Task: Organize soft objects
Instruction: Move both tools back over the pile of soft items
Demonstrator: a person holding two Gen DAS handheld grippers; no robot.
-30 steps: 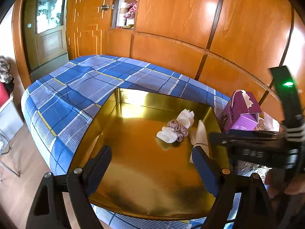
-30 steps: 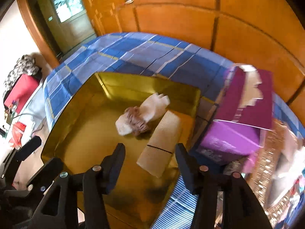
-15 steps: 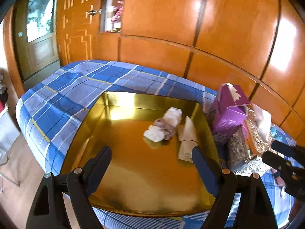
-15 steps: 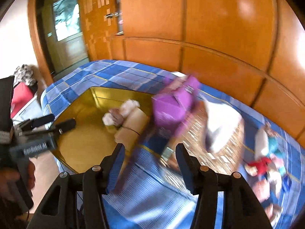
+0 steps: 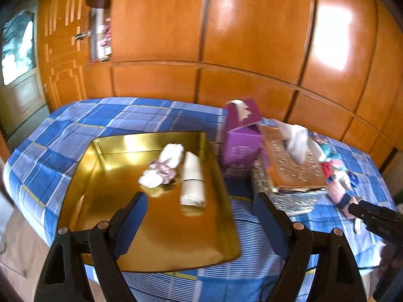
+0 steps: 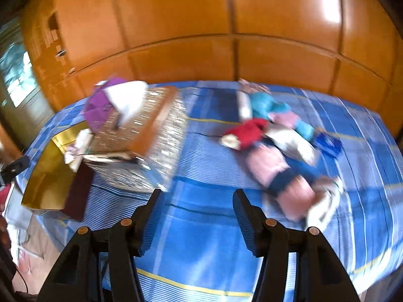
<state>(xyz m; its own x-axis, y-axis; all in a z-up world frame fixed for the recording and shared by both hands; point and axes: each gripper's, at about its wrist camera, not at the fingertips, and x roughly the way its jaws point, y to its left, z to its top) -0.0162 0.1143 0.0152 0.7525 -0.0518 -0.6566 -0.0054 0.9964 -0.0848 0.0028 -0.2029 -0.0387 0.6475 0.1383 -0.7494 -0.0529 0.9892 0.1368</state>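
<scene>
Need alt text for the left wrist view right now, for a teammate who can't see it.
The open, empty left gripper hovers over a gold tray on a blue plaid bed. The tray holds a rolled beige cloth and a white bundle with a pink scrunchie; a purple box stands beside it.

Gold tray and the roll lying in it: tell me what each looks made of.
Gold tray: probably metal or foil-faced card with a glossy finish, since it mirrors glare and the items in it. Cream roll: apparently soft matte cloth, rolled and held by a thin dark band; blur hides the weave.
</scene>
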